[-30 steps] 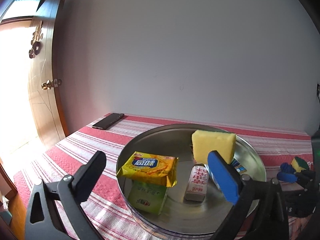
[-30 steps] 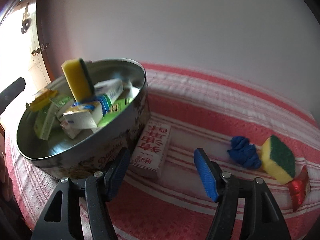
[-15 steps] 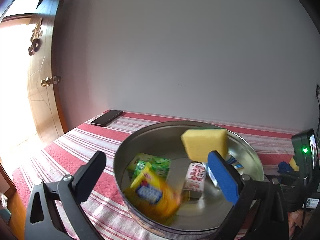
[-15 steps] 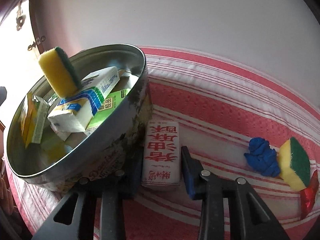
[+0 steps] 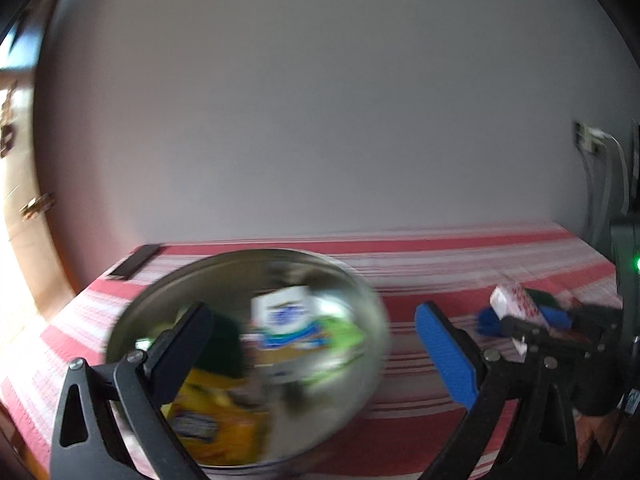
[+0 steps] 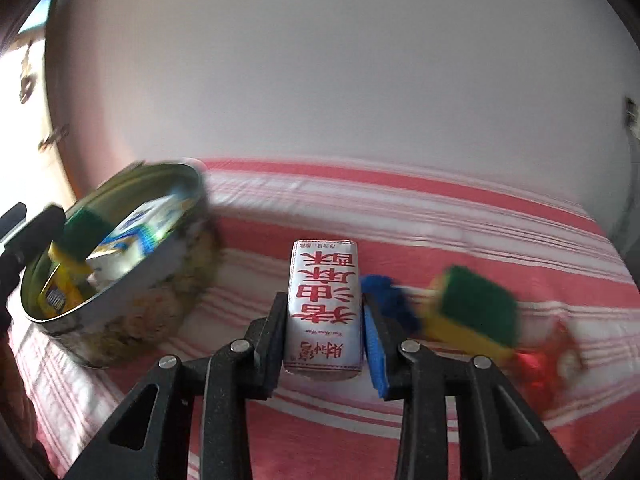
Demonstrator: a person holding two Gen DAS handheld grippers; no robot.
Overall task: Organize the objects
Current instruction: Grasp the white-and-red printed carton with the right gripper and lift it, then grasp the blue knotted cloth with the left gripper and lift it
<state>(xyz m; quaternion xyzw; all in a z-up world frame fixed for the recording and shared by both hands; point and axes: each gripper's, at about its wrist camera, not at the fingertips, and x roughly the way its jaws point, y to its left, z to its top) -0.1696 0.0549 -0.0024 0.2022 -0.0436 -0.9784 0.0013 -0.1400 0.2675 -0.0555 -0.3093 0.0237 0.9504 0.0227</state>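
The right gripper (image 6: 325,322) is clamped on a white box (image 6: 325,304), one black pad and one blue pad pressing its two long sides, and the box sits lifted clear of the striped tablecloth (image 6: 440,216). Big red Chinese characters run down the box's top face, with a line of small print at the far end too fine to read. To the left of it stands the round metal tin (image 6: 132,312), its outer wall printed with a blurred pattern, and inside it lie a blue-and-white carton (image 6: 140,236), a yellow packet (image 6: 60,296) and a green-backed sponge (image 6: 82,228); their lettering is smeared by motion. Just right of the box, on the cloth, sit a blue crumpled thing (image 6: 390,296), a second yellow-and-green sponge (image 6: 472,316) and a red shiny wrapper (image 6: 540,364). From the left wrist view, the left gripper (image 5: 312,336) stands wide apart with nothing between its pads, hanging over the tin's (image 5: 360,304) right side. A dark phone (image 5: 134,262) lies at the far corner of the cloth.
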